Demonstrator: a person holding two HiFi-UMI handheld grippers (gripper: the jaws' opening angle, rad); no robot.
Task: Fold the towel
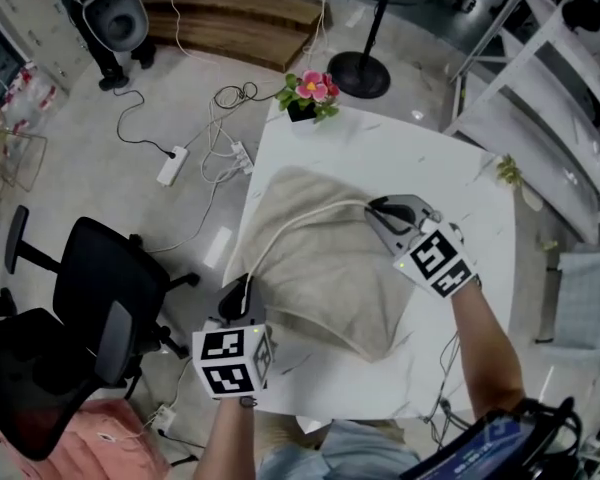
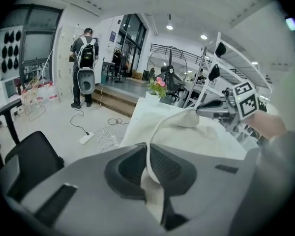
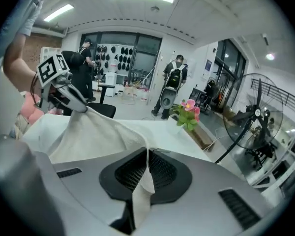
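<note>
Worktop [image 1: 430,158] is covered by the towel [image 1: 320,268], one edge pinched by the clamped-shut left gripper [image 1: 242,296] and right gripper [image 1: 373,208], the rest spread beyond them.

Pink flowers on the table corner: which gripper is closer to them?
Right. The right gripper holds the towel near the table's middle, closer to the pink flowers at the far corner. The left gripper holds the towel at the near edge, farther off.

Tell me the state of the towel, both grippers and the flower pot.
Beige towel, one edge raised, rest on the white table.
Left gripper, jaws shut on the towel's edge.
Right gripper, jaws shut on the towel's edge.
Pot of pink flowers, upright at the table corner.
</note>
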